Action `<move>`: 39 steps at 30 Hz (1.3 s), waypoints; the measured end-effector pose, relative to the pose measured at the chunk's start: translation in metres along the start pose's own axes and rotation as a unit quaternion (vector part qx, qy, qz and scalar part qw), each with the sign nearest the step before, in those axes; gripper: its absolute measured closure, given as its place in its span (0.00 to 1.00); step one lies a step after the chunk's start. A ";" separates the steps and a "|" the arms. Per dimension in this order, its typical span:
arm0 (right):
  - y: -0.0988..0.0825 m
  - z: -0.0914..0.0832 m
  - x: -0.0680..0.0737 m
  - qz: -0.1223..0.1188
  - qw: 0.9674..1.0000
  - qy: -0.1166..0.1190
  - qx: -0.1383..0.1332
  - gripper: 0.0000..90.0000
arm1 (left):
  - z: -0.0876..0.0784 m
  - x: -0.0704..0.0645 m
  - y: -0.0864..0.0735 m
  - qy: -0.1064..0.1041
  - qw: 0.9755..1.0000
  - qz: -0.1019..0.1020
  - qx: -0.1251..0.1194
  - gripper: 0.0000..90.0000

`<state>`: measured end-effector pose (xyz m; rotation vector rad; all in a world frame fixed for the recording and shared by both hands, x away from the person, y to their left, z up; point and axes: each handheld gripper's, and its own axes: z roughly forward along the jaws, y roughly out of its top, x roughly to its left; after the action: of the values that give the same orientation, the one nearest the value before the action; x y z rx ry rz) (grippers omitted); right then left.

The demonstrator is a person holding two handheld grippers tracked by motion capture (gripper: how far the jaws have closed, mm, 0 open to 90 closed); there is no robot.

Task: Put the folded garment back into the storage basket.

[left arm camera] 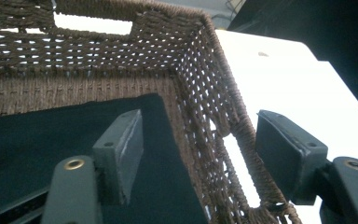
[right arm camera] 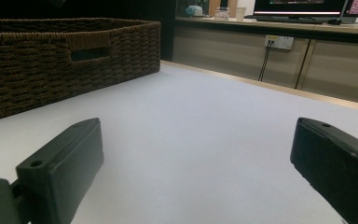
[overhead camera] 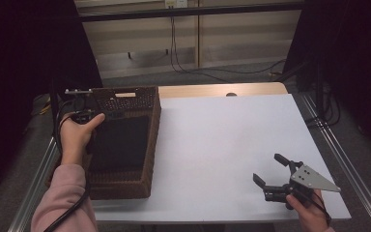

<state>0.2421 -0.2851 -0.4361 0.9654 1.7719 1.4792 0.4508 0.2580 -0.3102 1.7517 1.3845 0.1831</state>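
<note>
Basket (overhead camera: pixel 147 140) long axis running away from person, left tongs (left arm camera: pixel 196 158) agape astride its wall, right tongs (overhead camera: pixel 270 169) agape, empty.

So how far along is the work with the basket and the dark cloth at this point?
Done: the dark cloth lies flat on the floor of the basket. In hand: the left gripper is open, one jaw inside over the cloth and one outside the basket's wall, gripping nothing. The right gripper waits open over the bare table. Left: probably closing on the wall or the cloth.
</note>
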 end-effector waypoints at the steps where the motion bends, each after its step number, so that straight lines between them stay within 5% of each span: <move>1: 0.000 0.000 0.000 0.001 1.000 0.000 -0.001 0.02 | 0.000 -0.001 -0.001 -0.004 1.000 0.000 -0.001 0.35; 28: 0.000 -0.001 0.001 0.003 1.000 0.001 -0.002 0.02 | 0.001 -0.024 -0.022 -0.060 0.997 0.050 -0.017 0.20; 39: 0.000 -0.001 0.001 -0.001 1.000 0.001 0.000 0.02 | 0.001 -0.030 -0.028 -0.066 0.994 0.078 -0.026 0.17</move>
<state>0.2412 -0.2845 -0.4356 0.9623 1.7727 1.4804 0.4201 0.2318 -0.3185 1.7950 1.1406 0.1842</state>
